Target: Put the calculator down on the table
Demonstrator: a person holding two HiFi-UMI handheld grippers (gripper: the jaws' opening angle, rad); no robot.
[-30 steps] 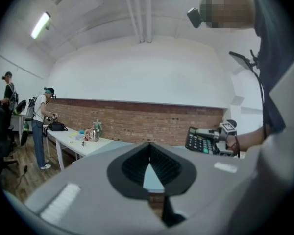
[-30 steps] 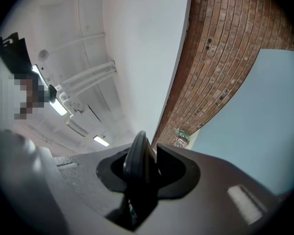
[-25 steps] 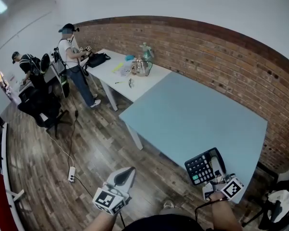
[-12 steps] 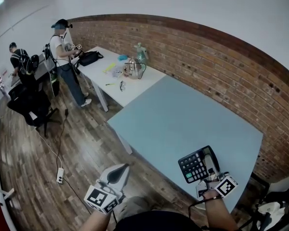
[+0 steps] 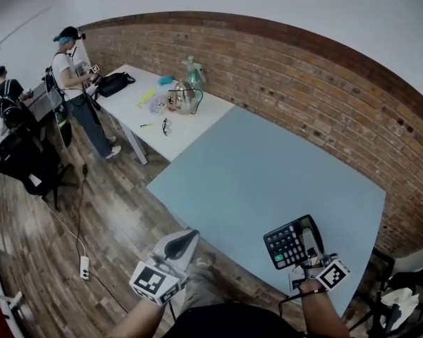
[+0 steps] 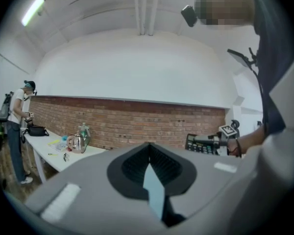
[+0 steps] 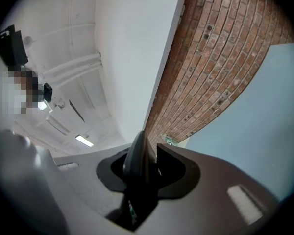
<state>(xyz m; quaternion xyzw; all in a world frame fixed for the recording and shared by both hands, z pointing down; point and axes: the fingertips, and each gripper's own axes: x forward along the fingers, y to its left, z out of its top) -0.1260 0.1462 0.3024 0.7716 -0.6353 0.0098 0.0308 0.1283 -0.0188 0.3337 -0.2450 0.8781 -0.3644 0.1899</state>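
Observation:
The black calculator [image 5: 287, 242] has grey keys and several green ones. It is held face up over the near right part of the light blue table [image 5: 254, 167], with my right gripper [image 5: 309, 239] shut on its right edge. In the right gripper view the calculator [image 7: 137, 163] stands edge-on between the jaws of the right gripper [image 7: 146, 153]. My left gripper [image 5: 182, 243] hangs over the wooden floor just off the table's near edge, jaws together and holding nothing. In the left gripper view, past the left gripper [image 6: 148, 153], the calculator [image 6: 201, 145] shows at the right.
A white table [image 5: 197, 129] at the back left carries a kettle [image 5: 185, 97], a bottle and a black bag. One person [image 5: 70, 69] stands beside it and another sits further left. A brick wall [image 5: 317, 76] backs both tables. A power strip [image 5: 84, 266] lies on the floor.
The tables have slid left and nearer in the view. My left gripper now sits closer to the blue table's near edge. The calculator stays gripped over the table's near right part.

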